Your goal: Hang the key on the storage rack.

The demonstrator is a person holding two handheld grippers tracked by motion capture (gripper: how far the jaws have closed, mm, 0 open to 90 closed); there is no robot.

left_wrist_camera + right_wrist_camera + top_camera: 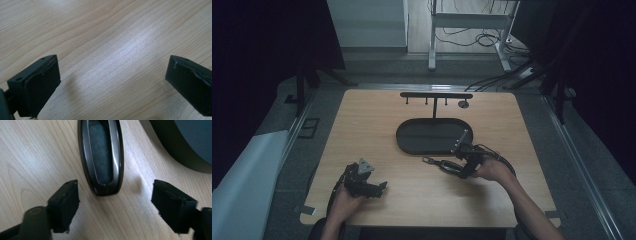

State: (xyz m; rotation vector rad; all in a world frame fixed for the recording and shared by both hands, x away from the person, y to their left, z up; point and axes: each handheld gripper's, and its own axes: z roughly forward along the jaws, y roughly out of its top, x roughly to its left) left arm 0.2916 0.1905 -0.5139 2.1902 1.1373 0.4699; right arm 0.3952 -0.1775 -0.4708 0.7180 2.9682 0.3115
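Key fob: a dark car key fob [101, 157] with a glossy rim lies flat on the wooden table [377, 125], just in front of the black oval tray [412, 137]; a small clasp [428, 160] trails from its far end.
Right gripper: the right gripper [115, 202] sits low at the fob's near end, jaws half open, one on each side of it, pads not touching it.
Left gripper: the left gripper [112, 82] rests well apart over bare wood, jaws wide, holding nothing.
Stand: a hook rack [435, 95] rises behind the tray.
Risk: only the rounded tip lies between the pads; a close here could squeeze the smooth fob out forward, or scrape the table.
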